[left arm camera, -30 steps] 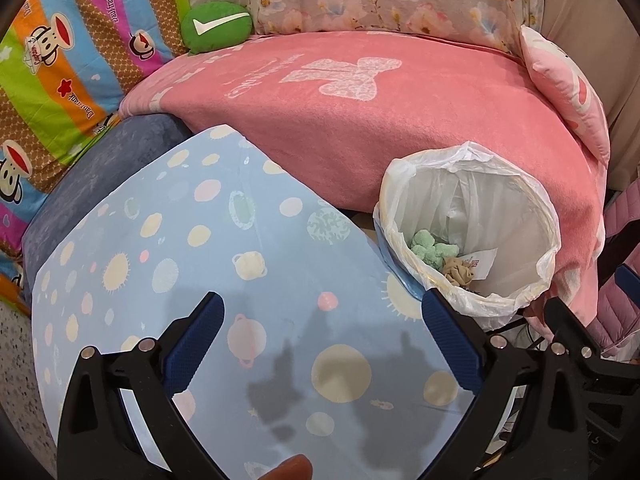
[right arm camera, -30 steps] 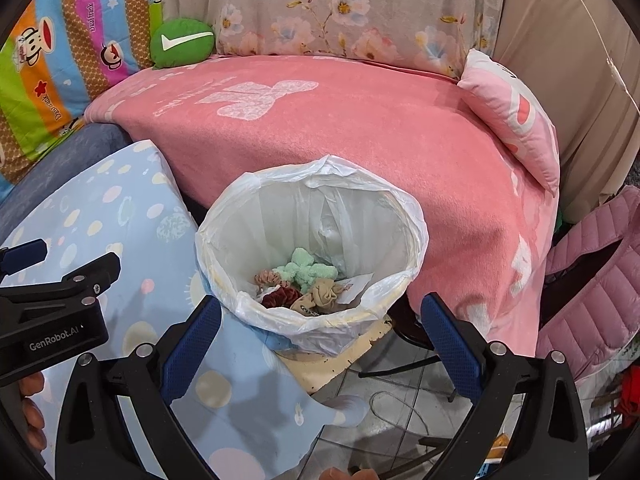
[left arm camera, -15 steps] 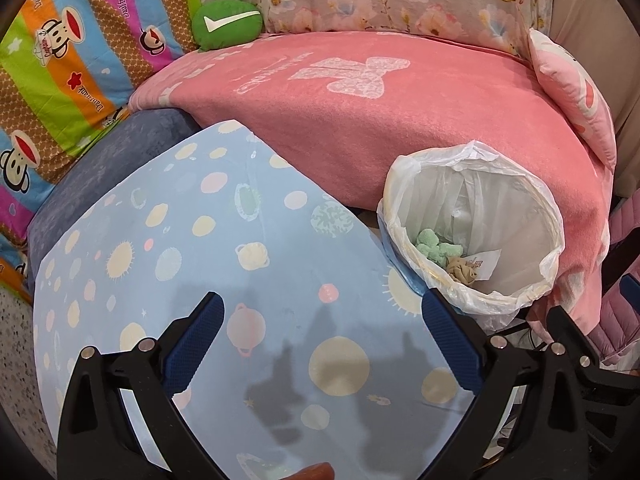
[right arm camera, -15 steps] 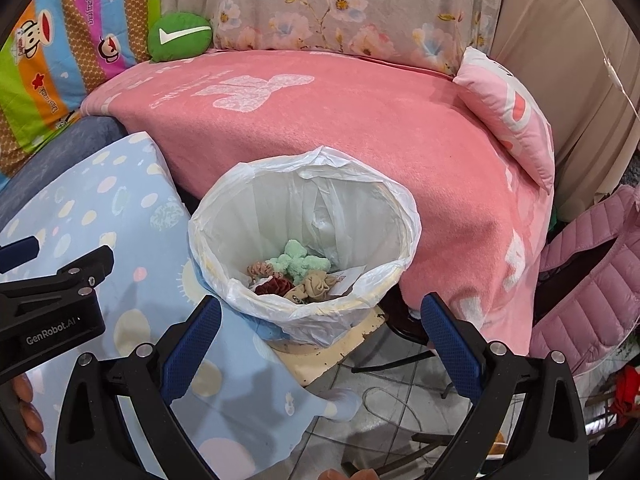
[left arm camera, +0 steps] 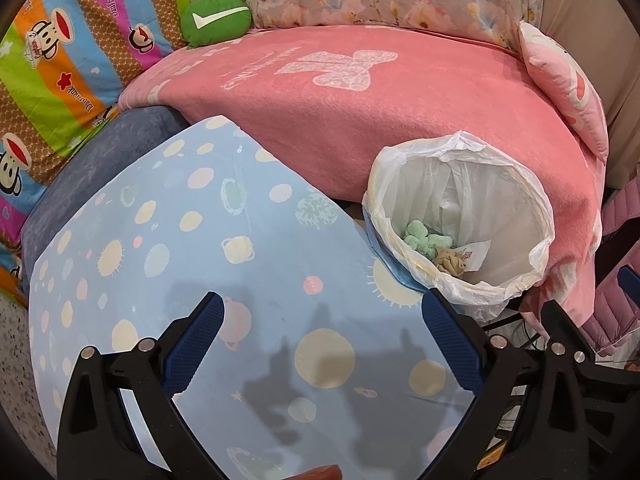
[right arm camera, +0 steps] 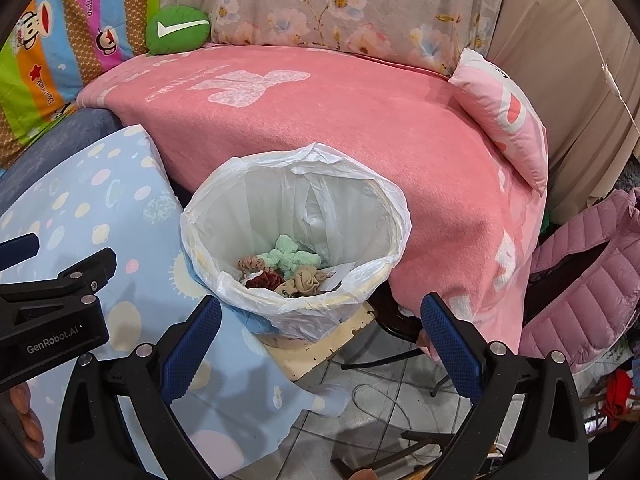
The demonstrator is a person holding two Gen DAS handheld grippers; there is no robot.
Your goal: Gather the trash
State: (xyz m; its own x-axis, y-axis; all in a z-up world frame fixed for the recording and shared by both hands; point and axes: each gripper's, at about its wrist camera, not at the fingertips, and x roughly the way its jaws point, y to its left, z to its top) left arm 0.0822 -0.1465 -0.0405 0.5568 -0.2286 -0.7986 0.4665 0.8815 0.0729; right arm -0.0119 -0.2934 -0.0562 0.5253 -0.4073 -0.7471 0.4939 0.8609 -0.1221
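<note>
A trash bin lined with a white plastic bag (right arm camera: 384,196) stands beside the table; it also shows in the left wrist view (left arm camera: 536,196). Inside lie a green fluffy piece (right arm camera: 290,258), a tan crumpled piece (right arm camera: 308,282), a dark red piece (right arm camera: 264,280) and a paper slip (left arm camera: 474,256). My left gripper (left arm camera: 322,330) is open and empty above the blue patterned tablecloth (left arm camera: 168,240). My right gripper (right arm camera: 320,332) is open and empty, just in front of the bin's near rim. The left gripper's body (right arm camera: 52,316) shows at the left of the right wrist view.
A pink blanket (right arm camera: 360,120) covers the sofa behind the bin. A green cushion (left arm camera: 216,18), a pink pillow (right arm camera: 504,116) and a striped cartoon cover (left arm camera: 52,60) lie around it. A pink padded jacket (right arm camera: 592,280) hangs at the right. Tiled floor with cables (right arm camera: 380,392) lies below.
Both views have shifted slightly: the bin sits a little lower and further left in the right wrist view. Both grippers stay open and empty.
</note>
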